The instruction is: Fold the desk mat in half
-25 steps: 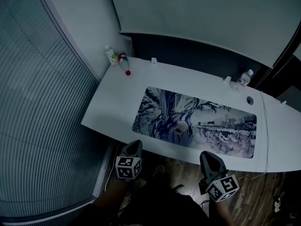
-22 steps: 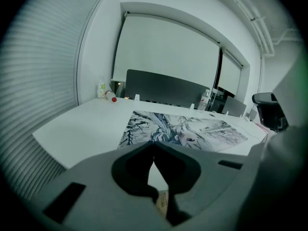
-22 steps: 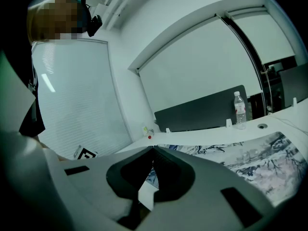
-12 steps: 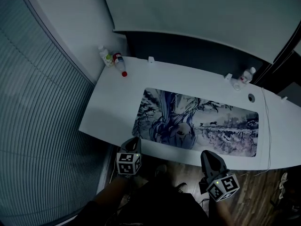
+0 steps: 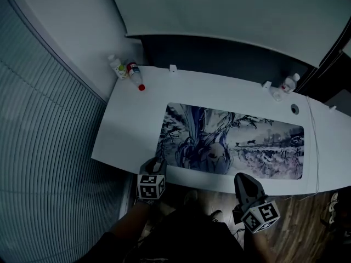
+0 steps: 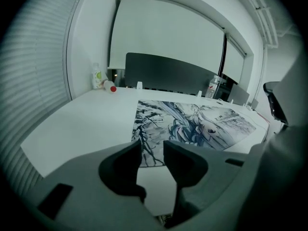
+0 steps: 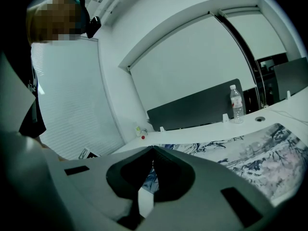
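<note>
- Head view showed slatted blinds along the far left, and two small bottles pushed into the desk's back left corner, probably to keep them off the working area.
- White desk was bare on its left part; the desk mat lay flat and unfolded to the right of that, its long side along the near edge, so folding had not begun.
- Left gripper sat at the near edge, aimed at the mat's near left corner. Its jaws had just been opening and stood apart with nothing between them; the corner lay just beyond the tips, so this looked like readiness to pinch that corner.
- Right gripper hung off the desk's near edge, opposite the mat's middle, its jaws pressed together on nothing. It seemed to be waiting, since it must spread before taking an edge.
- Far right, a water bottle stood at the back and a thin cable ran just beside the mat's right end, which a fold could snag.
</note>
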